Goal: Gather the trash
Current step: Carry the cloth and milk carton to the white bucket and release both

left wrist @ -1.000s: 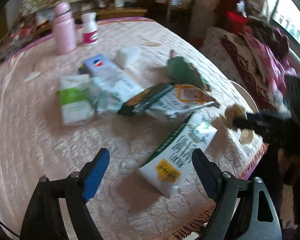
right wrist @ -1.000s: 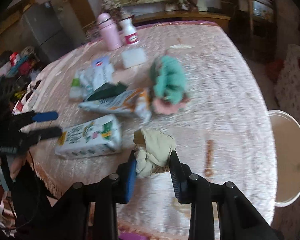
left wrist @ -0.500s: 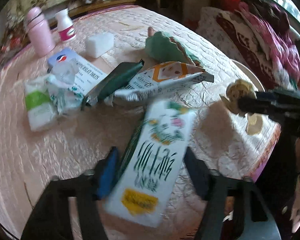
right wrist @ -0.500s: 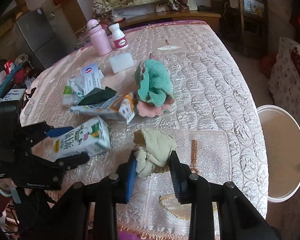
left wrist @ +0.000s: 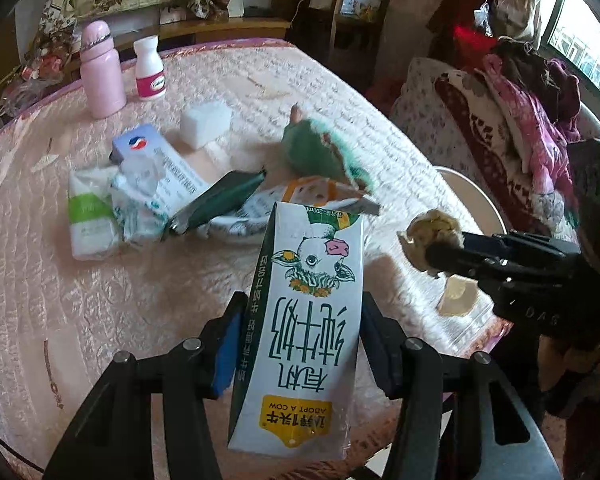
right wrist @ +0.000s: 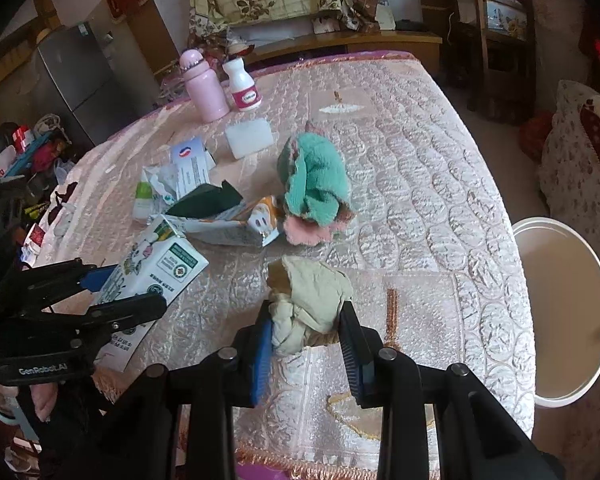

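Observation:
My left gripper (left wrist: 300, 332) is shut on a white and green milk carton (left wrist: 304, 332) and holds it just above the pink quilted table (left wrist: 60, 280). The carton also shows in the right wrist view (right wrist: 156, 268), between the left gripper's fingers (right wrist: 100, 276). My right gripper (right wrist: 306, 332) is shut on a crumpled beige paper wad (right wrist: 308, 304), which shows at the right in the left wrist view (left wrist: 432, 236). More trash lies mid-table: a crushed orange and white carton (right wrist: 236, 224), a dark green wrapper (right wrist: 204, 200) and white and green packets (left wrist: 92, 216).
A teal and pink plush cloth (right wrist: 316, 188), a white block (right wrist: 248, 138), a pink flask (right wrist: 204, 84) and a white pill bottle (right wrist: 242, 86) stand farther back. A white round bin (right wrist: 564, 320) sits beside the table's right edge. A sofa with clothes (left wrist: 520, 120) is at the right.
My left gripper moved forward onto the milk carton, closed on it and lifted it from the table. My right gripper kept hold of the paper wad and drew back slightly.

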